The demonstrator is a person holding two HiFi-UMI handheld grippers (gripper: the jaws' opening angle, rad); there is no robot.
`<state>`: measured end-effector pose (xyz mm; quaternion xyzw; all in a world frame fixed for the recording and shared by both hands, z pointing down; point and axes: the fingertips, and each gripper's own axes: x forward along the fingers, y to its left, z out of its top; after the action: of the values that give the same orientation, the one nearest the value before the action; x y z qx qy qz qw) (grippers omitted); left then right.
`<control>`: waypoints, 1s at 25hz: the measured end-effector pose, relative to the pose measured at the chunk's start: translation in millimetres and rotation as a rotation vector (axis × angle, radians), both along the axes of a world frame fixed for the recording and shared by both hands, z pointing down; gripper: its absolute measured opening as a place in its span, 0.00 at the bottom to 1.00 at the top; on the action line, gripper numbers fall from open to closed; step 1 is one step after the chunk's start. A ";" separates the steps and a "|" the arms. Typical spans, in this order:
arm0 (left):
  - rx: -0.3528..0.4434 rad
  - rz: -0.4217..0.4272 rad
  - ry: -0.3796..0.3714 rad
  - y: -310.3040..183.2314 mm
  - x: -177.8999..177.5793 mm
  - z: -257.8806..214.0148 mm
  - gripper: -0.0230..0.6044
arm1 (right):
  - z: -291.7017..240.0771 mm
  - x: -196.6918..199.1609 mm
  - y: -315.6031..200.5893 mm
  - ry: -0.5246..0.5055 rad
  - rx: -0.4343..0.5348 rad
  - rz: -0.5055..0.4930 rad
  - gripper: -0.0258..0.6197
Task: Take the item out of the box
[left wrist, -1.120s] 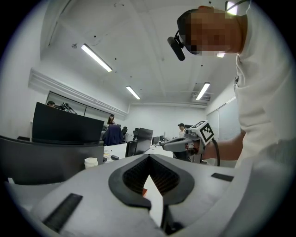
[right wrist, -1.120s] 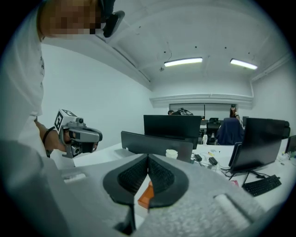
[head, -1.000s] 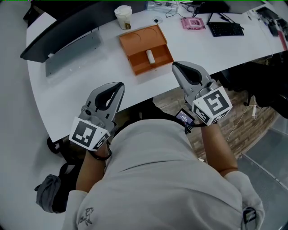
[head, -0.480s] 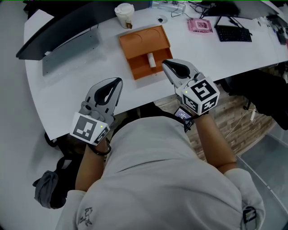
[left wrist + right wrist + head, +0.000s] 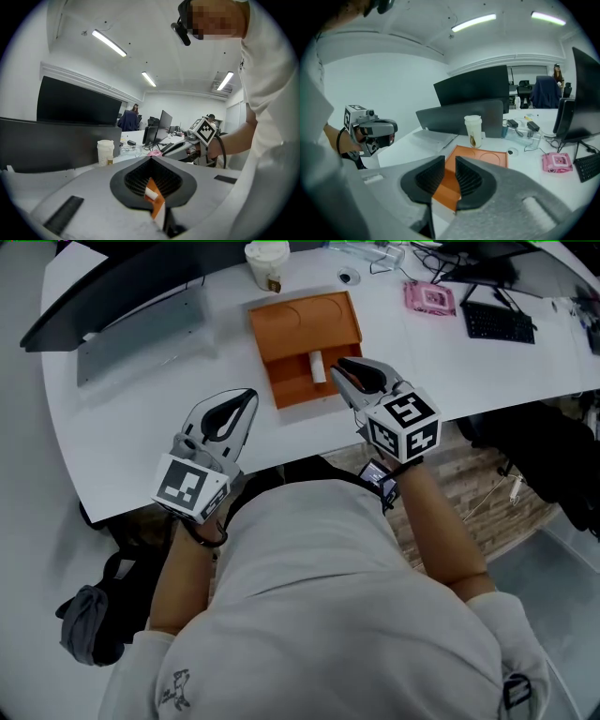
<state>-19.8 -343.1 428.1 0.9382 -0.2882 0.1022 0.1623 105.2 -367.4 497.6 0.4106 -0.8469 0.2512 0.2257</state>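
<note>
Grippers first: your left gripper (image 5: 246, 399), jaws together & empty, hangs back. Right gripper (image 5: 343, 368), jaws opening w/ nothing between, is nearer: small white cylinder (image 5: 317, 367) lies just left of its tips, long axis pointing away, inside orange cardboard box (image 5: 305, 320).

The right gripper (image 5: 340, 366) is hovering over the open orange box (image 5: 300, 324) on the white table (image 5: 141, 418), its jaws opening with nothing between them, just beside the white item (image 5: 317, 367) lying inside, while the left gripper (image 5: 246, 397) is hanging above the table's near edge.
</note>
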 end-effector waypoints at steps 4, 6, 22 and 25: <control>-0.033 0.006 -0.015 -8.0 7.4 24.0 0.03 | 31.3 2.7 -10.3 -0.002 -0.089 0.013 0.17; -0.050 0.012 -0.018 -9.9 11.3 35.8 0.03 | 48.0 2.3 -12.5 -0.010 -0.149 0.019 0.20; -0.159 0.026 -0.105 -22.8 24.9 114.0 0.03 | 166.0 -0.4 -20.6 0.083 -0.505 0.009 0.31; -0.169 0.018 -0.104 -27.3 24.7 118.9 0.03 | 186.7 4.3 -23.9 0.110 -0.553 0.026 0.31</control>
<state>4.9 -370.5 546.9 0.9171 -0.2782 0.1760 0.2246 109.5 -391.3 684.3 0.3575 -0.7274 0.4529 0.3714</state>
